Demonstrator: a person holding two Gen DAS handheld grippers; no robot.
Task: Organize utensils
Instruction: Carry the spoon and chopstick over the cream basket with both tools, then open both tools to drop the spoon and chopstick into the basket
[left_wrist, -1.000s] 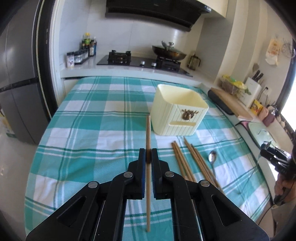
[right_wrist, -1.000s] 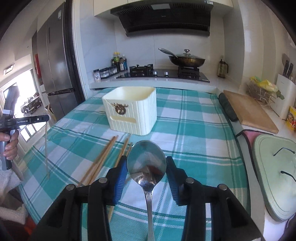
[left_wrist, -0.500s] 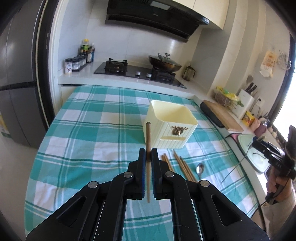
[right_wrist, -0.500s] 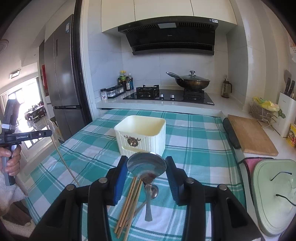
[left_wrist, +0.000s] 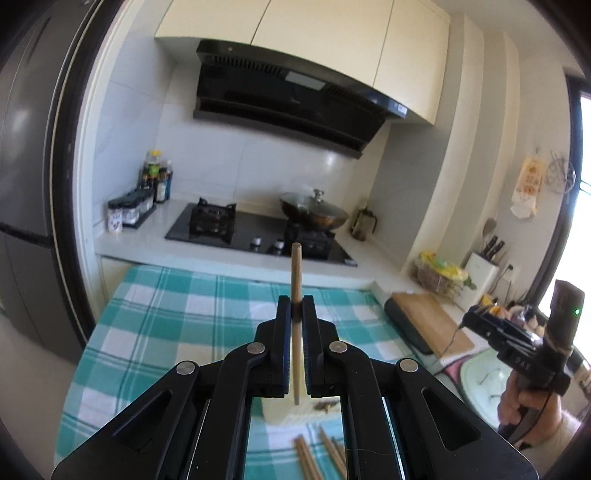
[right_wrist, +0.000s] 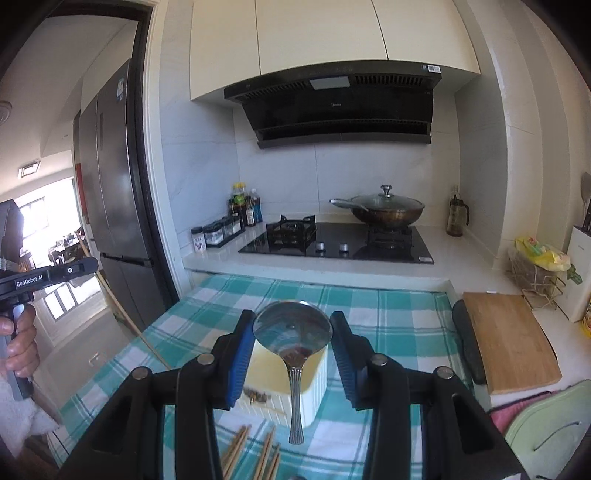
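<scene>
A single wooden chopstick (left_wrist: 296, 273) stands nearly upright between the pads of my left gripper (left_wrist: 296, 304), which is shut on it. In the right wrist view my right gripper (right_wrist: 291, 321) is shut on the bowl of a steel spoon (right_wrist: 295, 402), whose handle hangs down. Both are held high over the checked table (left_wrist: 166, 321). The cream utensil holder (right_wrist: 314, 387) sits just below and behind the spoon. Several loose chopsticks (right_wrist: 236, 450) lie on the cloth in front of it. A hand carries the left gripper (right_wrist: 48, 275) at the far left of the right wrist view.
A wooden cutting board (right_wrist: 513, 339) and a black roll lie along the table's right side. Behind the table a counter carries the gas hob (right_wrist: 332, 240), a lidded wok (right_wrist: 384, 210) and spice jars (right_wrist: 218, 232). A fridge (right_wrist: 110, 206) stands on the left.
Both grippers have risen well above the table with the chopstick and the spoon still held. The utensil holder has dropped from the middle of each view to under the fingers.
</scene>
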